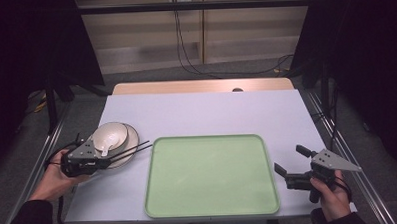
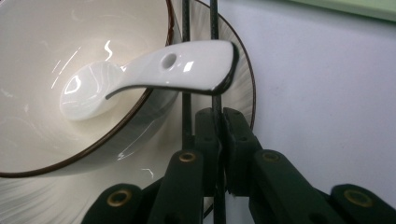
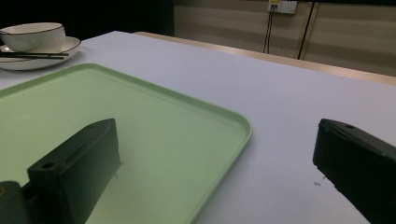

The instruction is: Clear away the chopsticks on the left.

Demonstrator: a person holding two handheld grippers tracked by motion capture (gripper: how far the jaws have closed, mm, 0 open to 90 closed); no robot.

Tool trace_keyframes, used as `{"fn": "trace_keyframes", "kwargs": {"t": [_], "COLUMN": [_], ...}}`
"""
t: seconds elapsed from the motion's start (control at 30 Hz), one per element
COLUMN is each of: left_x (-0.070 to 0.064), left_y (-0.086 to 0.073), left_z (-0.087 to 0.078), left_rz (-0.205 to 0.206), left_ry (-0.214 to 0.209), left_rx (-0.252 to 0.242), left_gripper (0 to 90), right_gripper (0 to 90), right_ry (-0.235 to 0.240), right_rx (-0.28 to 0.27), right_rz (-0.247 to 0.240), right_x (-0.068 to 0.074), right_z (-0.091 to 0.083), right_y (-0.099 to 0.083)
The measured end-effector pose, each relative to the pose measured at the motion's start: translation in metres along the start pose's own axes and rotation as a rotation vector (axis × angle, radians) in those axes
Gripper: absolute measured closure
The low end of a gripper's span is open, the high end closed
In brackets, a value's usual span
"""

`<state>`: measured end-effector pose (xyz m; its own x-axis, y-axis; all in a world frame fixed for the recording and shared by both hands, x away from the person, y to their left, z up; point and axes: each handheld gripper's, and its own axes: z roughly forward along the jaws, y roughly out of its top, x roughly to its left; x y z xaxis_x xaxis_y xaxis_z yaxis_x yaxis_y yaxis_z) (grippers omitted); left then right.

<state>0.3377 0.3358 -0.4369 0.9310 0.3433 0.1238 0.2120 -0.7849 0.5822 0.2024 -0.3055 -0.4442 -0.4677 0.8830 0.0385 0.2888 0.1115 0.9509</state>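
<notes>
Left hand-held gripper (image 2: 218, 154) view alone reveals spoon (image 2: 154, 74) inside bowl (image 2: 37, 140)

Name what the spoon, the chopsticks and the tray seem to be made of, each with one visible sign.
Spoon: likely glazed ceramic; white, with sharp glossy highlights.
Chopsticks: unclear, perhaps plastic or lacquered wood; thin, black, little shine.
Tray: probably plastic; even pale green, matte, rounded moulded rim.

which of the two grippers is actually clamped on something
The left gripper: its jaws are shut on the black chopsticks lying across the plate under the bowl. The right gripper is open beside the green tray.
</notes>
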Motion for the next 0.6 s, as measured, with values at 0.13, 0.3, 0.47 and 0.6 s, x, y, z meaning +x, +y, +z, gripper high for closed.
{"fn": "trace_keyframes", "kwargs": {"t": [0.13, 0.3, 0.47, 0.6], "left_x": [0.0, -0.002, -0.006, -0.01], "left_y": [-0.001, -0.001, -0.003, -0.003], "left_z": [0.0, -0.005, -0.011, -0.017], "left_rz": [-0.045, -0.112, -0.181, -0.234], "left_ry": [0.002, -0.005, -0.003, 0.01], "left_rx": [-0.022, -0.047, -0.085, -0.099], "left_gripper": [86.0, 86.1, 86.1, 86.1], "right_gripper": [0.2, 0.2, 0.2, 0.2], "right_ry": [0.001, 0.008, 0.01, 0.016], "right_rx": [0.001, -0.003, -0.014, -0.021], "right_rz": [0.001, -0.001, 0.0, 0.003], "right_x": [0.0, 0.0, 0.0, 0.0], "right_z": [0.0, 0.0, -0.001, -0.001], "right_y": [0.0, 0.0, 0.001, 0.001]}}
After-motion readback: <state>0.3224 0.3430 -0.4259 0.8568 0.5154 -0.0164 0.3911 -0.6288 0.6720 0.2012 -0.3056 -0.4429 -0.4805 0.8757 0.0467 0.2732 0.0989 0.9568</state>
